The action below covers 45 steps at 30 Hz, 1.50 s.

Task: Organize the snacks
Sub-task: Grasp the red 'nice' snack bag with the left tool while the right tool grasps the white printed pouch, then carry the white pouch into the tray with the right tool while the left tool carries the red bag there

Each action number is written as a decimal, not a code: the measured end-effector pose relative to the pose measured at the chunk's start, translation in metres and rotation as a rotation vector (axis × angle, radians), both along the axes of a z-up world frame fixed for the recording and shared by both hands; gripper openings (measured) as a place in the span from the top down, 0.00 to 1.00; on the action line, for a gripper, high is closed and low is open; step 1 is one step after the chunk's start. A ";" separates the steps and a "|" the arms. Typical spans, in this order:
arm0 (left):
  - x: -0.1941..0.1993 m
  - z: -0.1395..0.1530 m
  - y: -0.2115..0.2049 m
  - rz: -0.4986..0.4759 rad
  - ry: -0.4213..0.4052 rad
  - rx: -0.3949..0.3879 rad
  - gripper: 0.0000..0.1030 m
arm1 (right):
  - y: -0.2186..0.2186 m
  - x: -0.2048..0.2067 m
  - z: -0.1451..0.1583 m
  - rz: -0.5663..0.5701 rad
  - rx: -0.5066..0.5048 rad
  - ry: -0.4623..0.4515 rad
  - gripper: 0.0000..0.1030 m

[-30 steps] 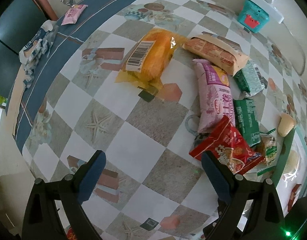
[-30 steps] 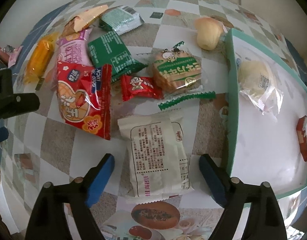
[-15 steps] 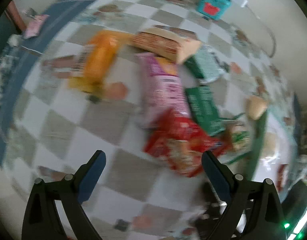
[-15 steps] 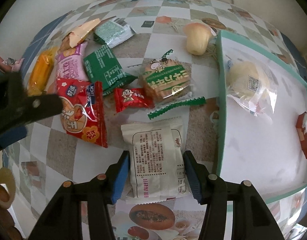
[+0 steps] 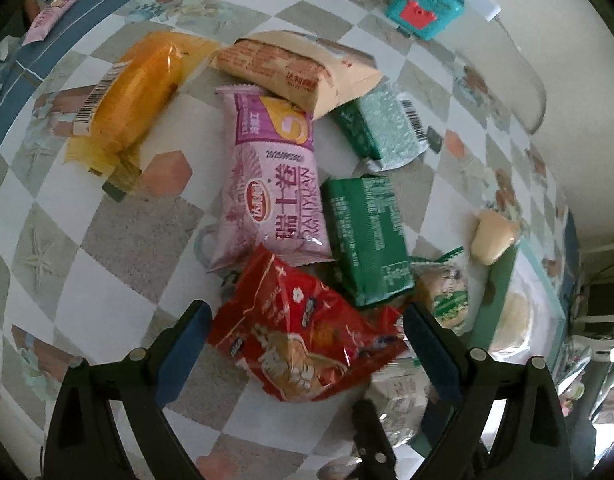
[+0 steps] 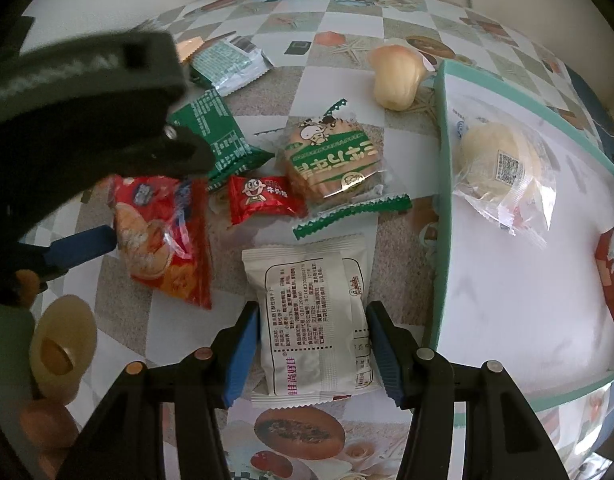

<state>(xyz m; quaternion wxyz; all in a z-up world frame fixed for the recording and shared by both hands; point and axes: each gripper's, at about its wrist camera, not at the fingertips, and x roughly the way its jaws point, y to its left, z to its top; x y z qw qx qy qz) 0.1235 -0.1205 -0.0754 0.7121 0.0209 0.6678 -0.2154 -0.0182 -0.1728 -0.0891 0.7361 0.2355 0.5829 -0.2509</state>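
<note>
Right gripper (image 6: 313, 350), pointing steeply down at the checked tablecloth (image 6: 107, 340), brackets the white snack packet (image 6: 313, 314). Its jaws have just closed in and now sit against the packet's two long edges, pinching it across its width; the long axis runs straight away from the gripper. The teal-rimmed tray (image 6: 441, 208) lies just beside the packet, to its right. Left gripper (image 5: 305, 352) hangs spread wide over the red snack bag (image 5: 303, 340), gripping nothing.
</note>
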 end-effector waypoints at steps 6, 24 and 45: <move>0.000 -0.016 -0.007 -0.028 0.021 0.095 0.06 | -0.002 0.000 0.003 -0.007 0.002 -0.002 0.45; -0.023 -0.028 0.023 -0.101 0.061 0.213 0.17 | -0.002 -0.001 0.006 -0.011 0.008 -0.006 0.45; -0.038 0.058 0.042 -0.113 -0.121 0.120 0.51 | -0.014 -0.013 0.054 -0.070 0.037 -0.157 0.46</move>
